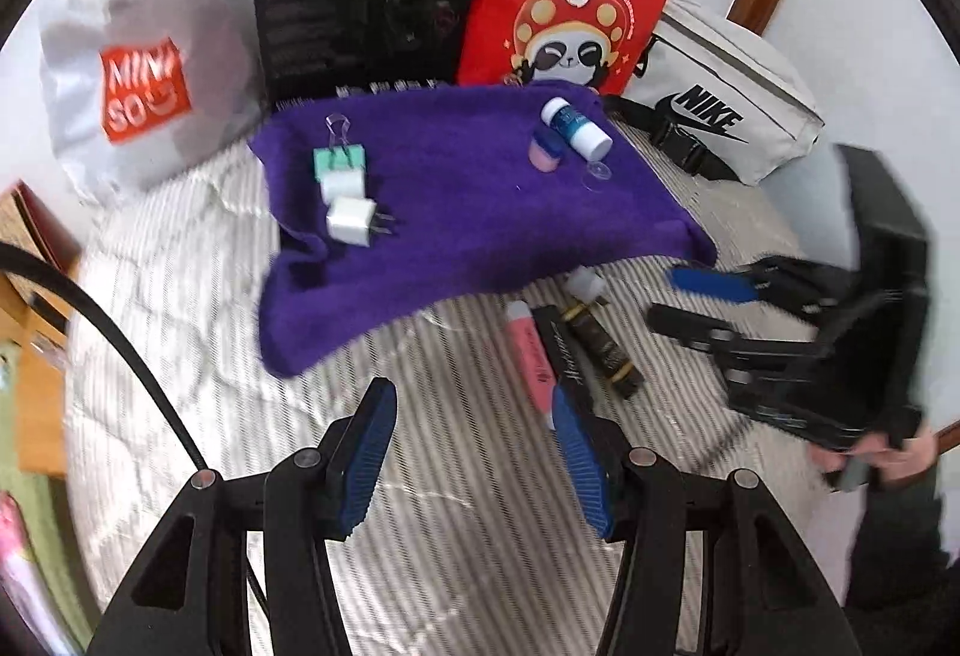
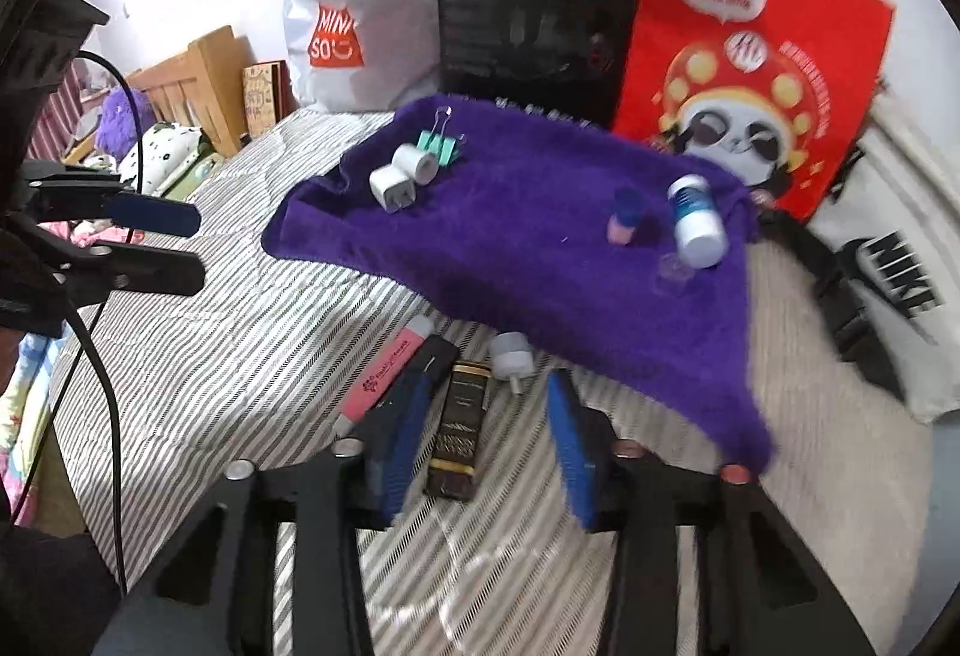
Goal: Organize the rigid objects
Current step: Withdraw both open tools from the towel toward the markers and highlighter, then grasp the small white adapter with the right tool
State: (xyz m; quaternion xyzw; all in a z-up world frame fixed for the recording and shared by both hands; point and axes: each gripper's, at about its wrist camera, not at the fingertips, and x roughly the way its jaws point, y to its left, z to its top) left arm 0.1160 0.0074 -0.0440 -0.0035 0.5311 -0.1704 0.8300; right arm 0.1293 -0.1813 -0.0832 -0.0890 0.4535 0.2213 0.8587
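Striped bedding [image 2: 210,356] under us; our left gripper [image 1: 474,452] and right gripper [image 2: 486,446] both gape wide, empty. Black tube [image 2: 459,434] lies between right fingers; pink marker [image 2: 384,362] just beside could get nudged. Purple towel [image 2: 540,248] farther back holds chargers, bottle.

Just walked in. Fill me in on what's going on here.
A person holds a gripper in each hand over a striped bed, sorting small items. Both the left gripper and the right gripper are open and empty. On the purple towel lie chargers, a binder clip and a white bottle. A pink tube, a black box and a white cap still wait on the bedding.
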